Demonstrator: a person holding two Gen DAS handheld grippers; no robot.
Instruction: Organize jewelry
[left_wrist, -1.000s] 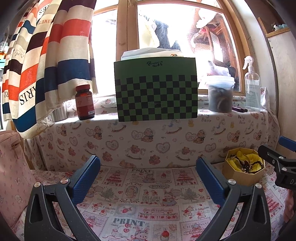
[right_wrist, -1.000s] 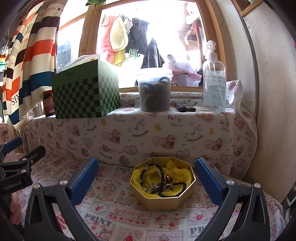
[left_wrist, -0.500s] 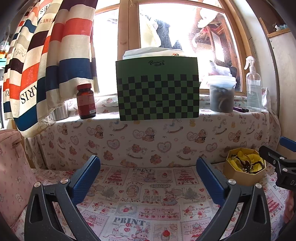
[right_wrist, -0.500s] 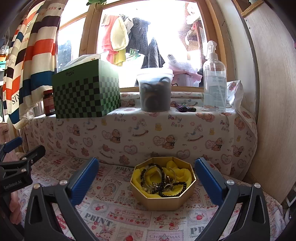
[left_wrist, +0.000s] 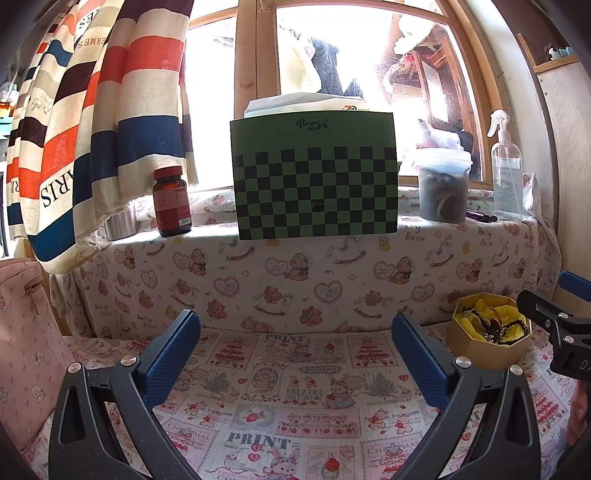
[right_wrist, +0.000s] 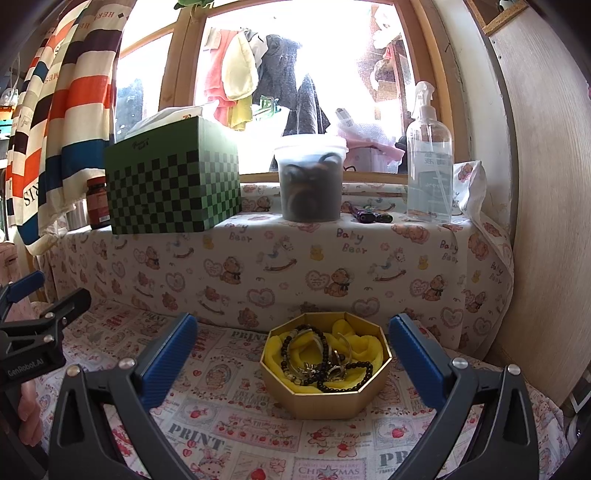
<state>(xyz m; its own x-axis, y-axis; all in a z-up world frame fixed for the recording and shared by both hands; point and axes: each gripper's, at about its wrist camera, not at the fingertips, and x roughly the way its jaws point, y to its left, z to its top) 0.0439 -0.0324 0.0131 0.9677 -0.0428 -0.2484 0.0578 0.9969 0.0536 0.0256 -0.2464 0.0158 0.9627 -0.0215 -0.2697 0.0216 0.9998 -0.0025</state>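
A gold octagonal cardboard box (right_wrist: 325, 373) lined with yellow cloth sits on the patterned-cloth surface (right_wrist: 236, 417), near its back edge toward the right corner. Inside lies a tangle of dark beaded bracelets (right_wrist: 325, 363) mixed with metal pieces too small to tell apart. The right gripper (right_wrist: 291, 356) hovers in front of the box with its blue-padded jaws spread wide, wider than the box, and holding nothing; the box shows between them but apart from both. The left gripper (left_wrist: 295, 349) hovers over the bare middle of the surface, its jaws equally wide apart and empty, with the box (left_wrist: 487, 341) off to its right. On the raised ledge behind the surface stand a green checkered carton (left_wrist: 316, 177), a dark red pill bottle (left_wrist: 171, 201), a lidded translucent tub (right_wrist: 310, 179) and a clear spray bottle (right_wrist: 430, 162).
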